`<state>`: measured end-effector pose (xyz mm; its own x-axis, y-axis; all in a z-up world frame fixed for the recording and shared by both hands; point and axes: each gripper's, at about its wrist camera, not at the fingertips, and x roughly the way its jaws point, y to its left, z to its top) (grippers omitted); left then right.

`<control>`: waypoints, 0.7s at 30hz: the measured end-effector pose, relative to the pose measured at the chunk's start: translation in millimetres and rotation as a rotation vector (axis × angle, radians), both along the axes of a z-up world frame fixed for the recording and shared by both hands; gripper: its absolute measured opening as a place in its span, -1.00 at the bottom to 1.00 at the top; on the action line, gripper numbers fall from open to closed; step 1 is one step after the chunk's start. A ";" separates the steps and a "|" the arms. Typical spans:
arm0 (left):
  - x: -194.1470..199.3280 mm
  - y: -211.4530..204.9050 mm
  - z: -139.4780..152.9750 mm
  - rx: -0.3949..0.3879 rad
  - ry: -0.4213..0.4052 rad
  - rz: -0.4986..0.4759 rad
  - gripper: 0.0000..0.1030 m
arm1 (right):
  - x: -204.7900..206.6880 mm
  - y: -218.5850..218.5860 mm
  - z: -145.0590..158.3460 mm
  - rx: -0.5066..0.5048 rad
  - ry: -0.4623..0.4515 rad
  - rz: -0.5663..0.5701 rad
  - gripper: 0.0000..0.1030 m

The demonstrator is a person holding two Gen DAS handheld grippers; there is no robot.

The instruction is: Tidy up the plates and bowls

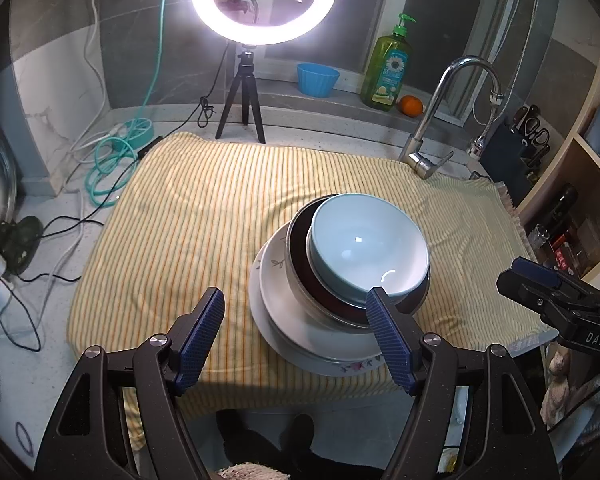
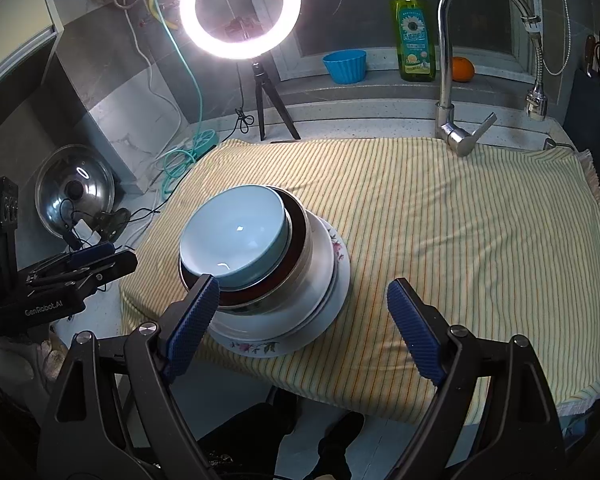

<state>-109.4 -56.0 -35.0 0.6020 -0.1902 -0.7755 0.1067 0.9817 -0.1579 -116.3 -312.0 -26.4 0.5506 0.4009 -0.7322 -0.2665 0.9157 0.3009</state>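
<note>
One stack of dishes stands on the yellow striped cloth (image 1: 188, 216) (image 2: 440, 216). A pale blue bowl (image 1: 366, 248) (image 2: 236, 236) is on top, nested in a dark bowl with a metal outside (image 1: 300, 276) (image 2: 296, 276). Under them lie white plates (image 1: 276, 292) (image 2: 320, 308), the lowest with a flower pattern (image 2: 256, 346). My left gripper (image 1: 296, 300) hovers open at the stack's near side, nothing between its fingers. My right gripper (image 2: 304, 292) is also open, its left fingertip in front of the bowls' rim. Each gripper shows at the edge of the other's view (image 1: 540, 280) (image 2: 84, 264).
A ring light on a tripod (image 1: 242, 92) (image 2: 268, 100) stands behind the cloth. A tap (image 1: 432, 128) (image 2: 452, 92), a green soap bottle (image 1: 386, 68), a blue cup (image 1: 317, 79) and an orange (image 1: 411, 105) are at the back. Cables (image 1: 112, 160) and a pot lid (image 2: 74, 190) lie left.
</note>
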 end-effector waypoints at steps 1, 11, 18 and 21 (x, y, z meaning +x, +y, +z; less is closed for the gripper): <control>-0.2 -0.1 -0.1 0.001 0.000 0.000 0.42 | 0.1 -0.5 -0.2 0.002 0.001 -0.001 0.72; -1.0 -0.5 -0.2 0.002 -0.001 0.000 0.42 | 0.1 -2.8 -2.1 0.002 0.003 0.001 0.72; -1.0 -1.7 -0.1 0.005 -0.004 0.002 0.42 | 0.4 -4.2 -2.9 0.003 0.003 0.002 0.72; -0.7 -2.9 0.2 0.010 -0.005 0.004 0.42 | 0.6 -4.4 -2.8 0.002 0.002 0.002 0.72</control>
<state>-110.1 -58.9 -34.8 0.6067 -0.1799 -0.7743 0.1033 0.9836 -0.1475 -115.7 -316.4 -29.2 0.5482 0.4035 -0.7326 -0.2676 0.9145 0.3035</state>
